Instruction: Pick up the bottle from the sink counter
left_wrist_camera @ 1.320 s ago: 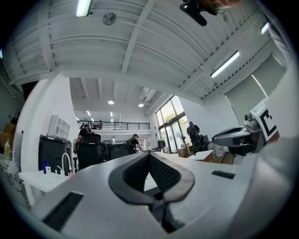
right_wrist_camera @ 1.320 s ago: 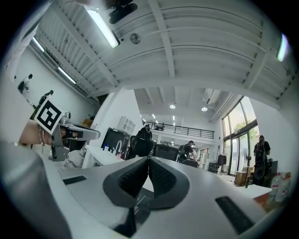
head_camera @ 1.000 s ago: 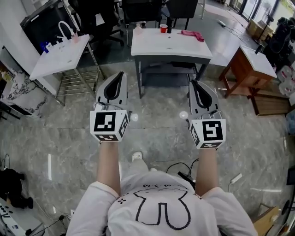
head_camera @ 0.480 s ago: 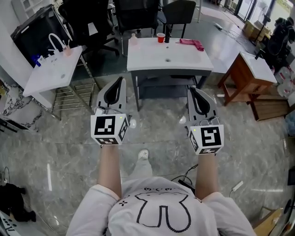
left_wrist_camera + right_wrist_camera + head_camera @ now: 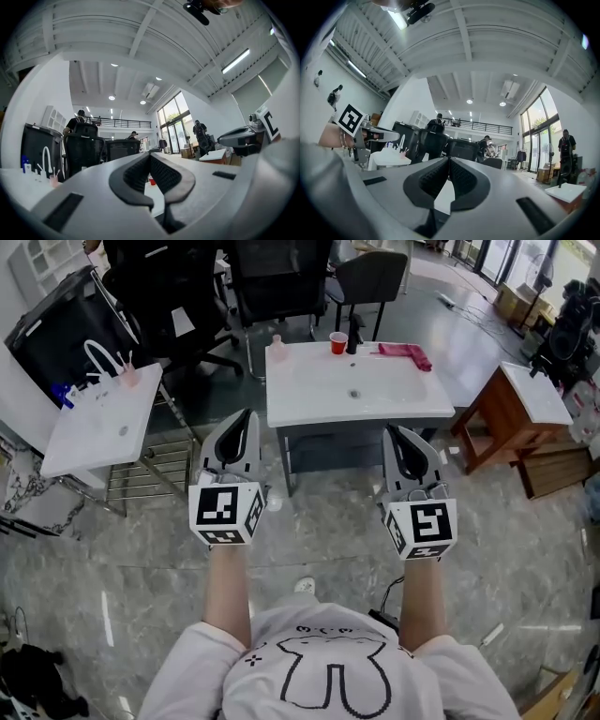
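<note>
**A:** What's the room like?

**B:** It's an open workshop with a grey polished stone floor (image 5: 141, 549) and black office chairs (image 5: 178, 306) at the back. At the far left stands a white side counter (image 5: 94, 427) with a looped tap (image 5: 98, 357). It sits lower in the head view than it did a second ago.

**A:** And the left gripper?

**B:** The left gripper (image 5: 246, 414) is held out over the floor. Its jaws are pressed together with nothing between them, same as before.

**A:** Where's the bottle?

**B:** The bottle (image 5: 277, 346) is small and pale pink. It stands upright at the back left corner of the white sink counter (image 5: 319, 390), well clear of both grippers. That counter shows lower and larger in the head view than a second ago, and its front edge is now near both gripper tips.

**A:** Anything else on it?

**B:** There's a red cup (image 5: 338, 342) and a pink cloth (image 5: 405, 354) along the back edge, to the right of the bottle.

**A:** The right gripper?

**B:** The right gripper (image 5: 394, 430) is level with the left one, with its jaws closed and empty, unchanged. A wooden table (image 5: 534, 395) stands at the far right.
</note>
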Demonstrator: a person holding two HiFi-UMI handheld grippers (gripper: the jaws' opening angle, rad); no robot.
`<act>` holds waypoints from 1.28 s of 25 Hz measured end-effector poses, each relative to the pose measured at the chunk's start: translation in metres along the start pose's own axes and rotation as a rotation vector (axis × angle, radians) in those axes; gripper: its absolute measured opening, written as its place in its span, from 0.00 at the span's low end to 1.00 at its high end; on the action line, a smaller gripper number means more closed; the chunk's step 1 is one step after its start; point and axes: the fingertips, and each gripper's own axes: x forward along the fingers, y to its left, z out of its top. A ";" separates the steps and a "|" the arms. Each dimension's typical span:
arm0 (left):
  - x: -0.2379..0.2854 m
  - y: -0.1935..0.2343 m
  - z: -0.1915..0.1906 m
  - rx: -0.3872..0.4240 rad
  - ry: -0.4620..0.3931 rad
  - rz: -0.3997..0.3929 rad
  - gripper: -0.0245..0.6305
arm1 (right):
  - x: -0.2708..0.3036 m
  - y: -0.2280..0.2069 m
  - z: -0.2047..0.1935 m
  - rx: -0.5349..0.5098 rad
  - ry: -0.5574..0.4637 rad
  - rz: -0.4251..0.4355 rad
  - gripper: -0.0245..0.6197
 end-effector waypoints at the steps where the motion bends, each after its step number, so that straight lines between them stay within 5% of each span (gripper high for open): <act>1: 0.009 0.008 -0.003 0.001 -0.001 -0.003 0.05 | 0.012 -0.001 -0.001 0.004 -0.001 -0.004 0.08; 17: 0.083 0.069 -0.041 -0.008 0.032 -0.007 0.05 | 0.117 0.001 -0.037 0.008 0.053 0.019 0.08; 32: 0.221 0.099 -0.081 0.013 0.068 0.054 0.05 | 0.254 -0.074 -0.079 0.045 0.036 0.070 0.08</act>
